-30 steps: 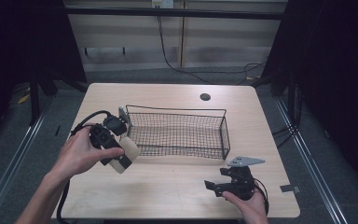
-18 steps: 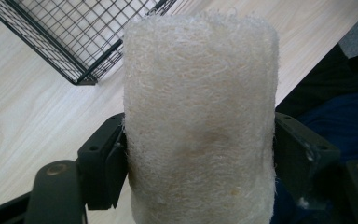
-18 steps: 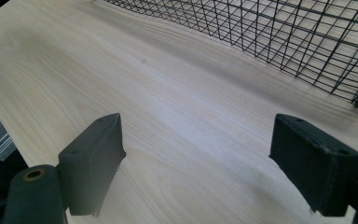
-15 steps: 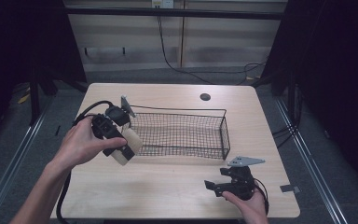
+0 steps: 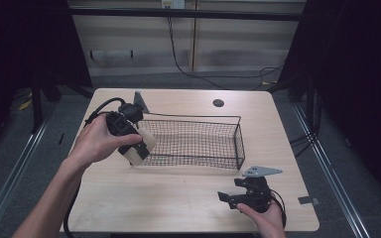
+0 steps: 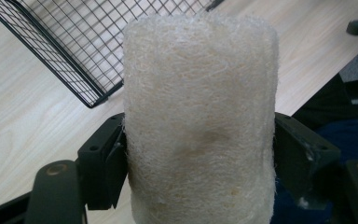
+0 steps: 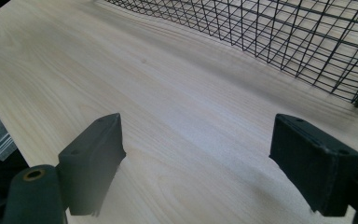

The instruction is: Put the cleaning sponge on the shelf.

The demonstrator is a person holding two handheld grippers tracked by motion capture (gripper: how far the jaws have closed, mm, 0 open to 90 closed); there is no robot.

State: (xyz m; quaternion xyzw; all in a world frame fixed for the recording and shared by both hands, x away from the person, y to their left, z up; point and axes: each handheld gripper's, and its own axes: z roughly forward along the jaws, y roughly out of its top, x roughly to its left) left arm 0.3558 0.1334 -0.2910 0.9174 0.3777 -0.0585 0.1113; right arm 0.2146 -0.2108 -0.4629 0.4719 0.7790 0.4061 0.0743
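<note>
Shifted since the earlier frames: left gripper [image 5: 135,148], carried rightward and a little farther from the person, from beside the basket's left end to its near-left corner; right gripper [image 5: 230,197] unmoved near the front right of the table. Pale wooden table [image 5: 178,213], with a small dark round hole [image 5: 218,103] toward the far edge. Black wire basket [image 5: 193,143] lying lengthwise across the middle, nothing visible inside. Left hand [image 5: 96,141] wrapped round the left gripper, cable [image 5: 99,108] looping off behind it, grey plate [image 5: 139,101] standing up above the basket's far-left corner. Jaws of that gripper clamped on a cream fibrous sponge [image 6: 200,121], pressed on both sides, held off the table at the basket's near-left corner; from the left gripper view, basket corner beyond the sponge. Right hand [image 5: 263,220] at the table's front edge under the right gripper, grey plate [image 5: 262,171] on top. Jaws of that one spread wide with bare tabletop between, basket mesh [image 7: 279,37] farther off.
</note>
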